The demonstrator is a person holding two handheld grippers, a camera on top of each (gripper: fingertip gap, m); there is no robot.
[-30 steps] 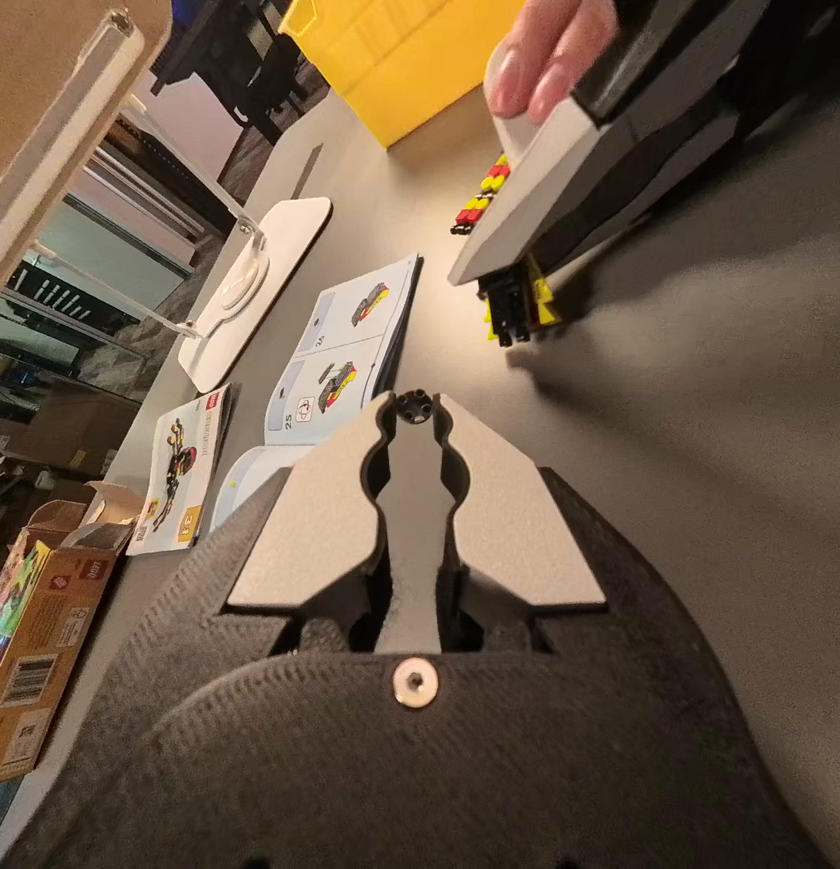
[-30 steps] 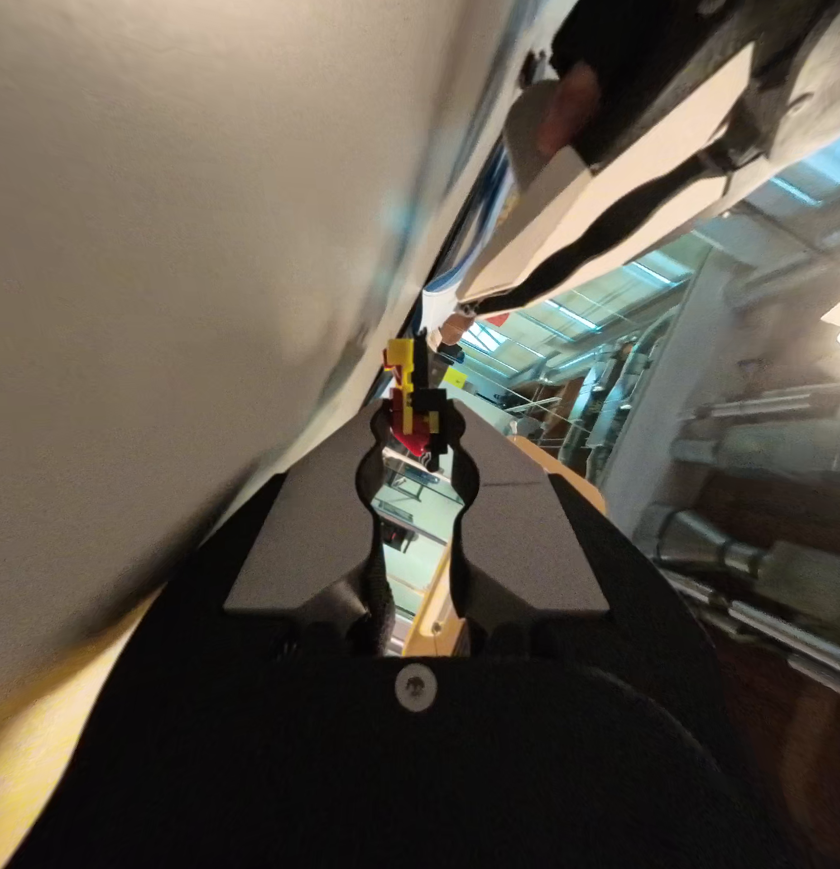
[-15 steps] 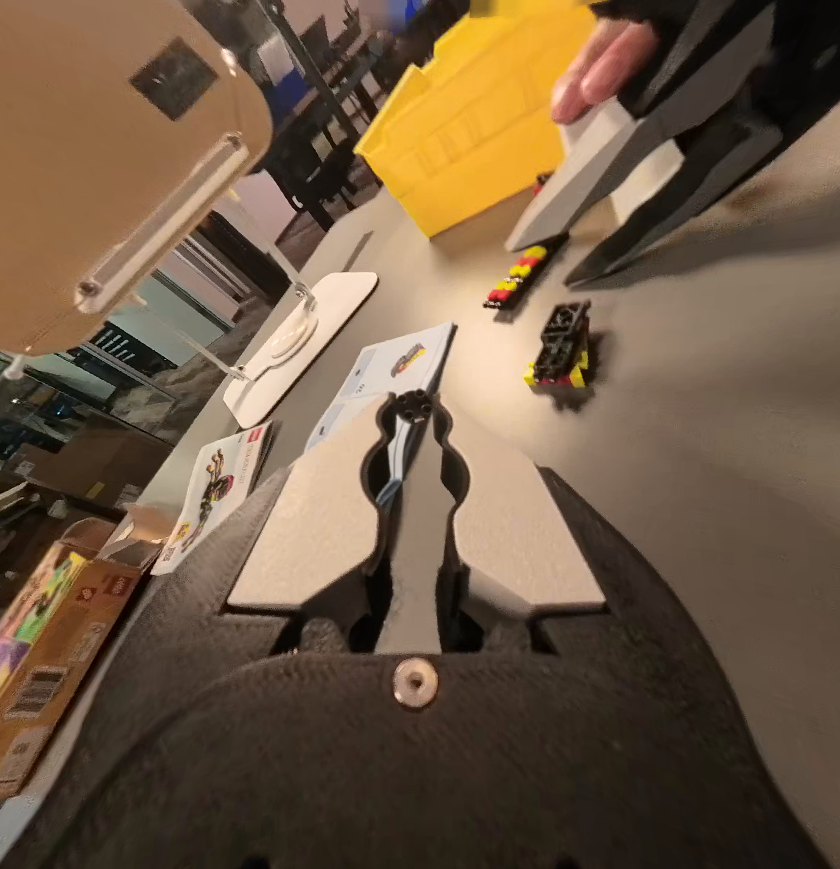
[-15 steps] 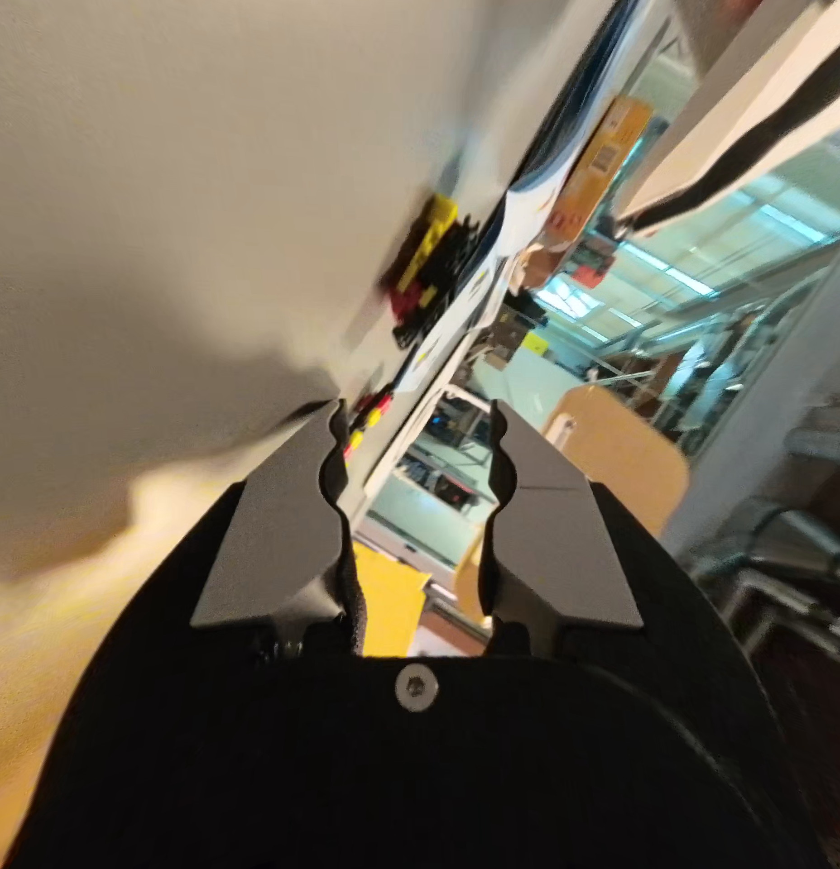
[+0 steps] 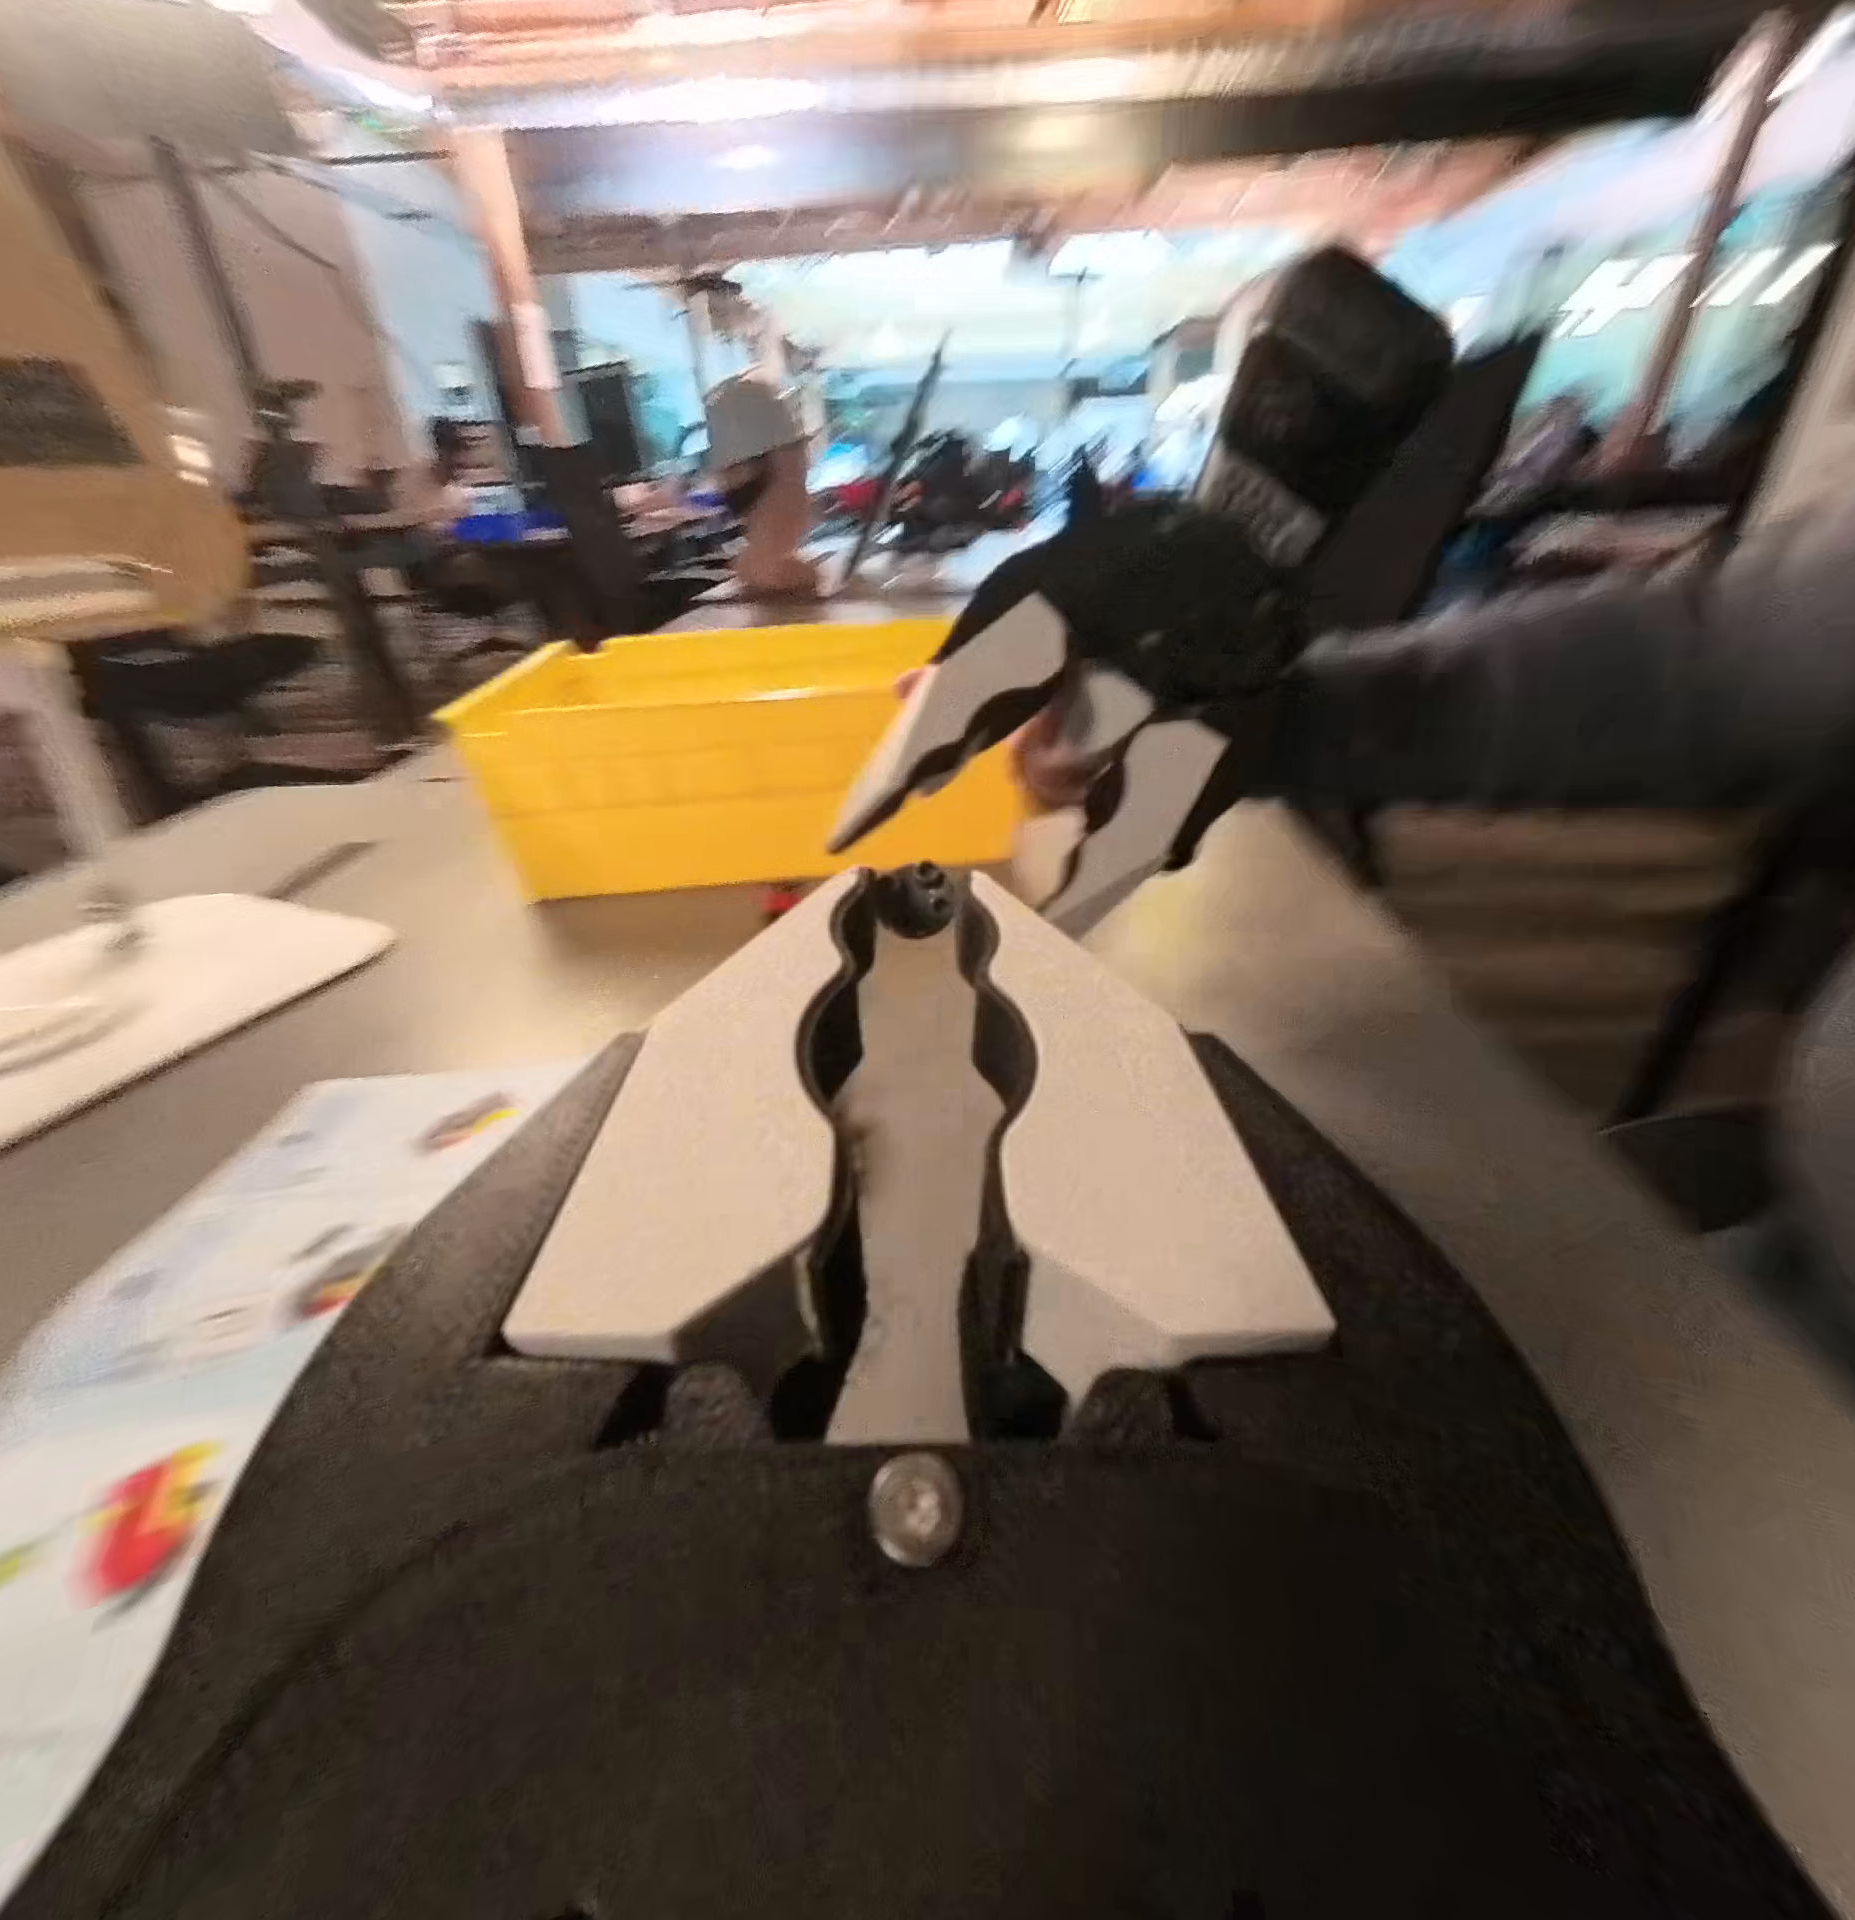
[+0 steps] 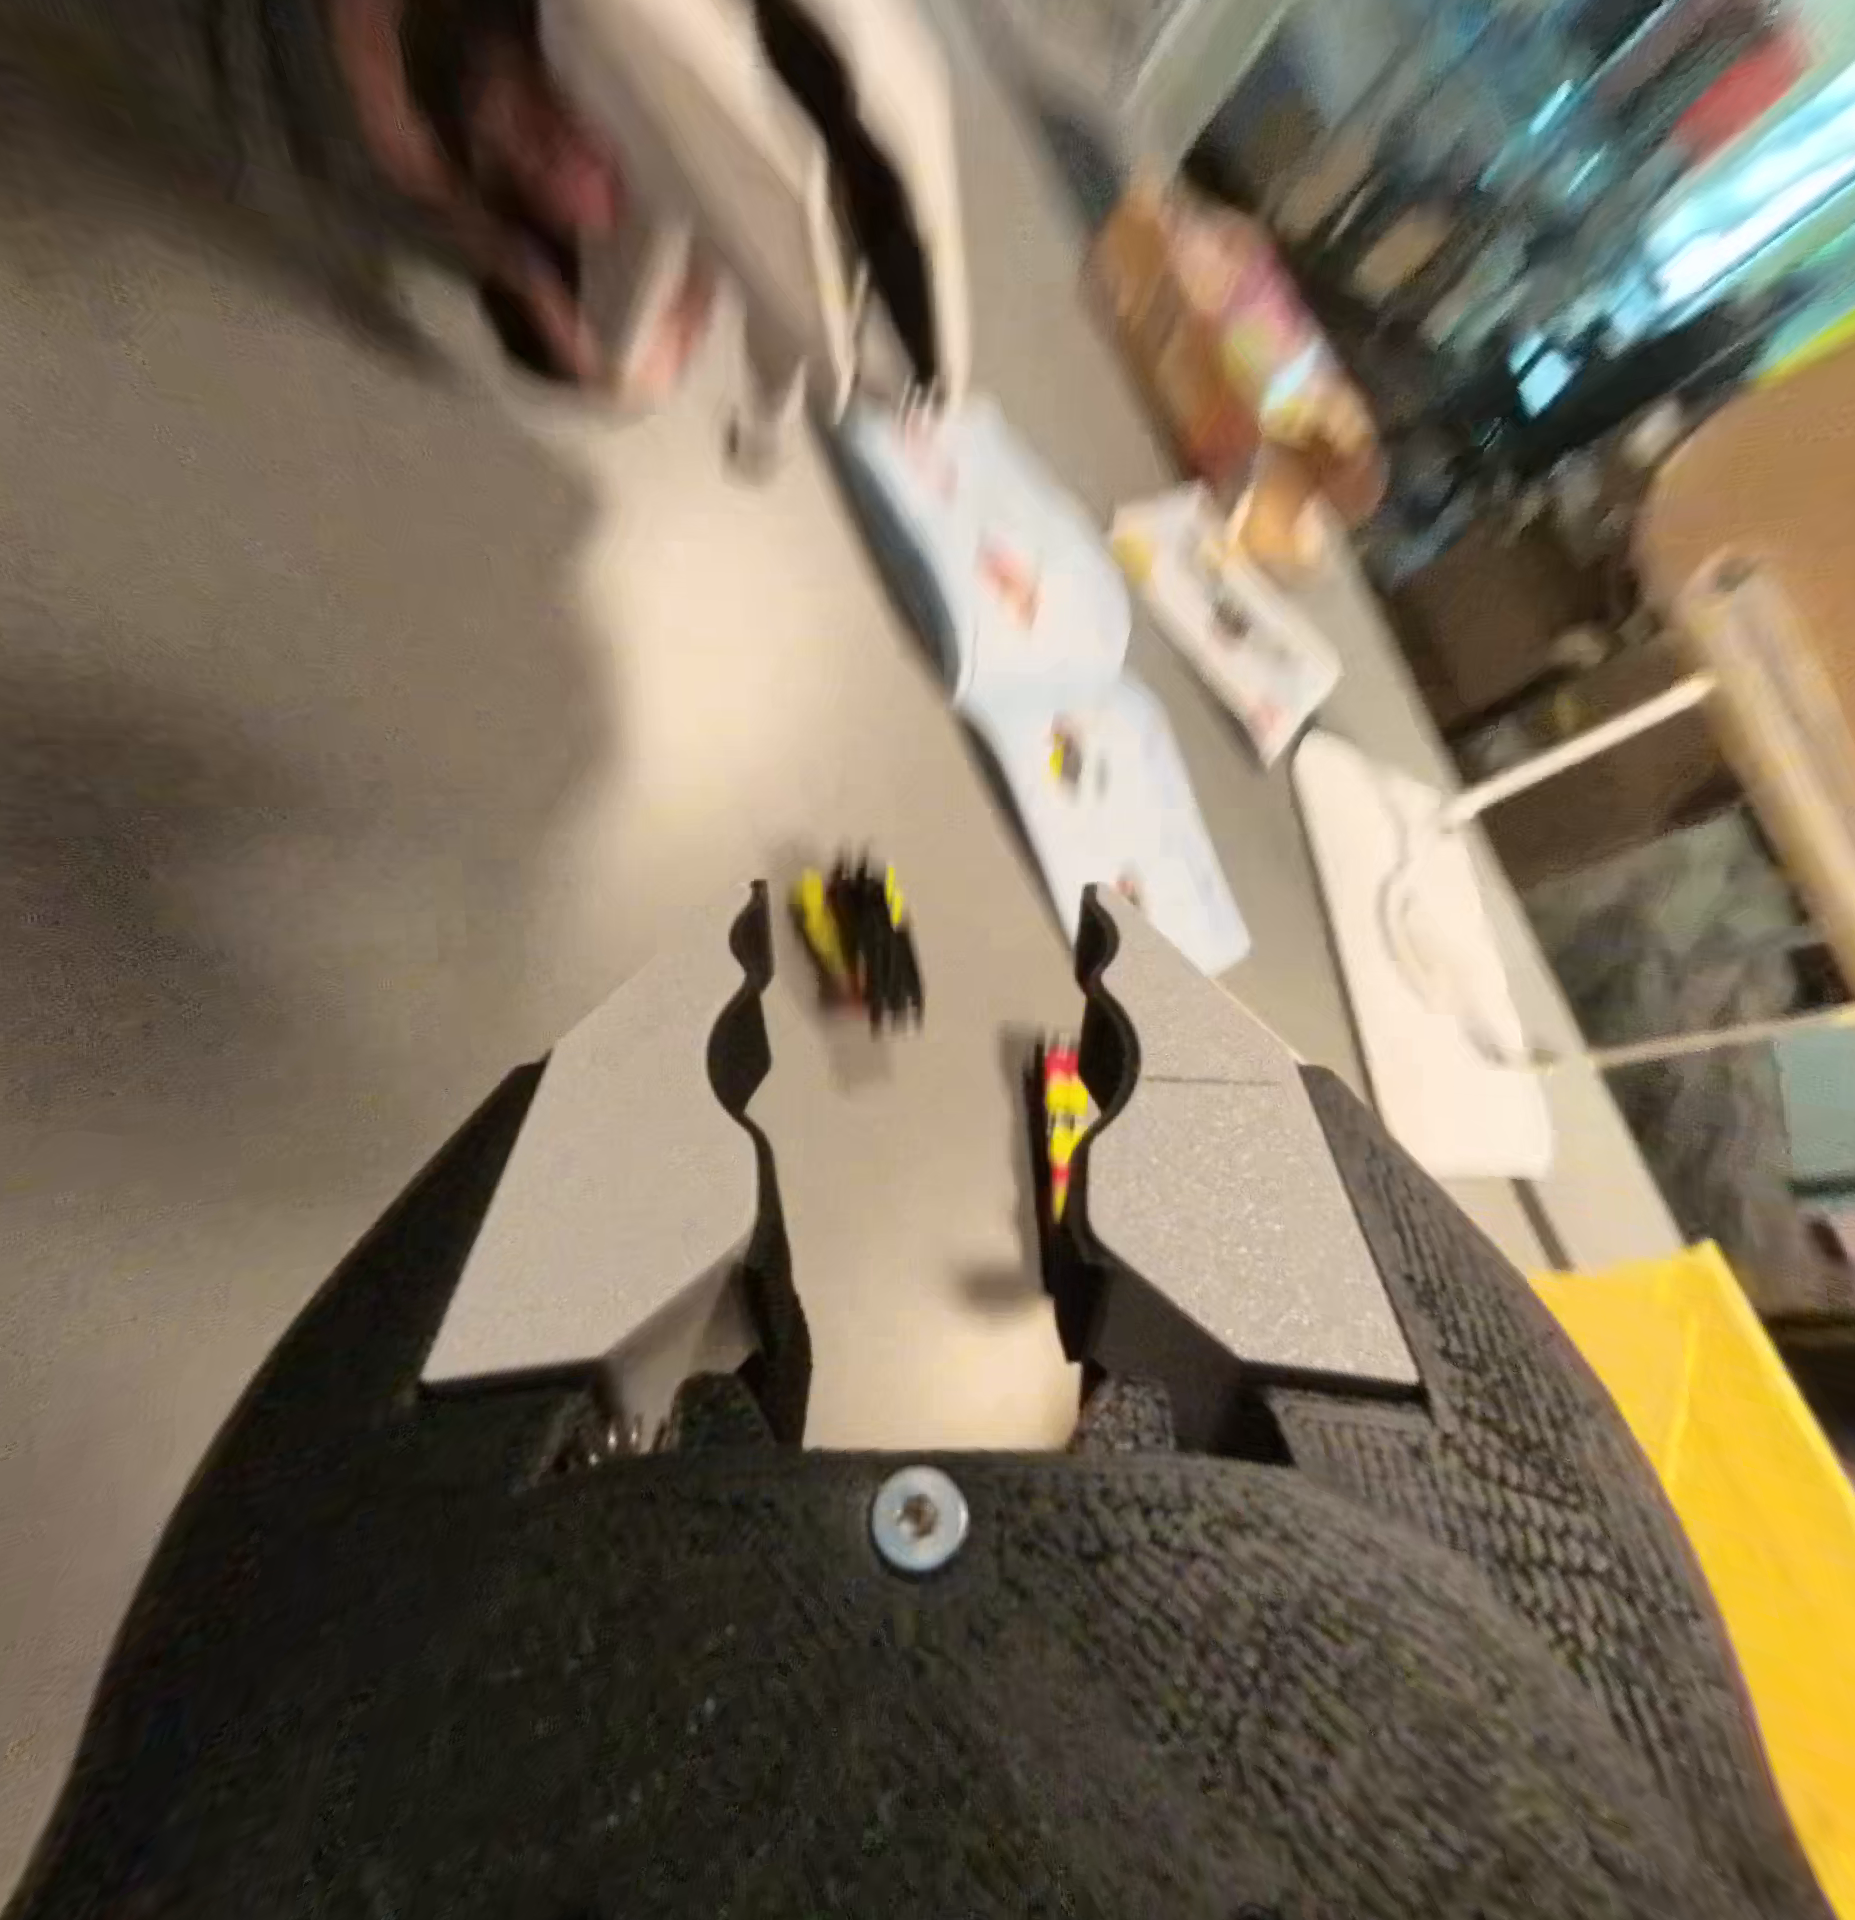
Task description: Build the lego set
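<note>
My left gripper is shut on a small black round lego piece at its tips, above the grey table. My right gripper is open and empty, held above the table. It also shows in the left wrist view, open, in front of the yellow bin. A black and yellow lego assembly lies on the table just past the right fingertips. A short red and yellow row of pieces lies by the right finger. The left gripper shows blurred at the top of the right wrist view.
A yellow bin stands at the back of the table. An open instruction booklet and a leaflet lie beyond the assembly. A white stand base and a cardboard box are farther off. Both views are motion-blurred. Spacing between my two grippers at the tips: around 8 centimetres.
My right gripper opened and let go of the lego assembly, which now lies on the table. Both grippers swung and lifted. The left gripper still holds the small black piece.
</note>
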